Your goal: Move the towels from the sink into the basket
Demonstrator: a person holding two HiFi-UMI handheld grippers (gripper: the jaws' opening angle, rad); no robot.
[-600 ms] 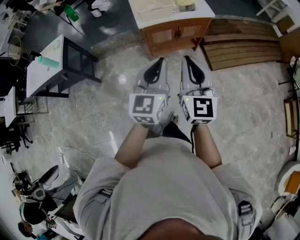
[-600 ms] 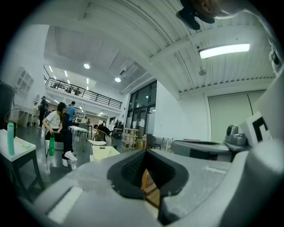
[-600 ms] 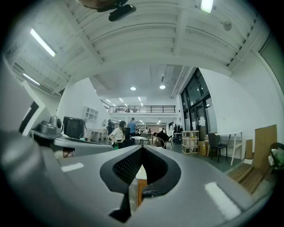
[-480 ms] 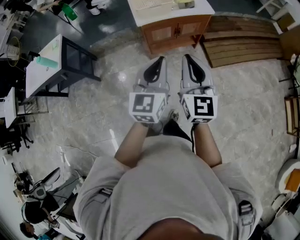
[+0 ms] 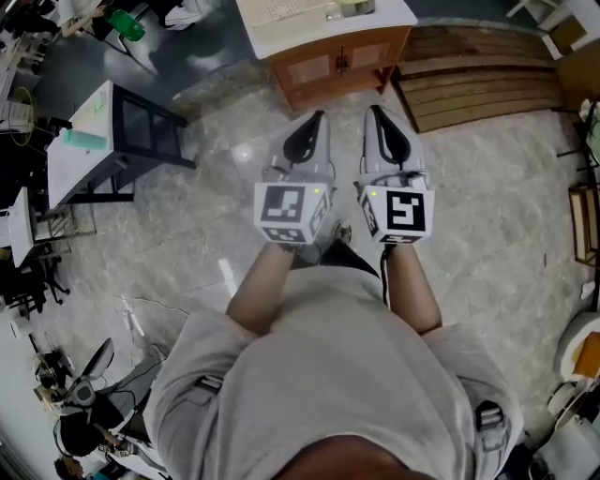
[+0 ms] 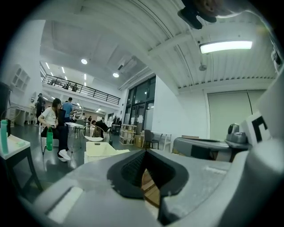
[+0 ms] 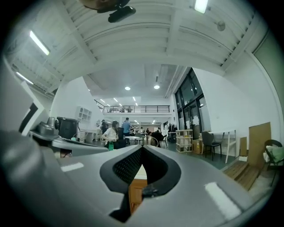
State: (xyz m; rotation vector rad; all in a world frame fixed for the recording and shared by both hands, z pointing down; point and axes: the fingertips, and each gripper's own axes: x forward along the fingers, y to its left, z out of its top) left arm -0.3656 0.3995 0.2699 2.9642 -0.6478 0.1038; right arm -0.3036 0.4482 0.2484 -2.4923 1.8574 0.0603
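I hold both grippers level and side by side at waist height over a marble floor. In the head view the left gripper point(image 5: 317, 118) and the right gripper point(image 5: 373, 114) point at a wooden cabinet point(image 5: 339, 62) with a white top. On that top stands a white basket point(image 5: 284, 11), with a pale yellowish thing point(image 5: 351, 7) beside it. The left gripper point(image 6: 144, 153) has its dark pads meeting at the tips, nothing between them. The right gripper point(image 7: 142, 149) is likewise shut and empty. The basket point(image 6: 100, 150) shows ahead in the left gripper view. No sink or towels can be made out.
A black-framed table with a white top point(image 5: 86, 150) and a green bottle point(image 5: 82, 139) stands at the left. Wooden planks point(image 5: 478, 80) lie on the floor right of the cabinet. People point(image 6: 55, 122) stand by tables far off. Cables and gear lie at the lower left.
The cabinet, table and floor have slid slightly left and up in the head view. Both grippers keep the same pose, side by side and shut.
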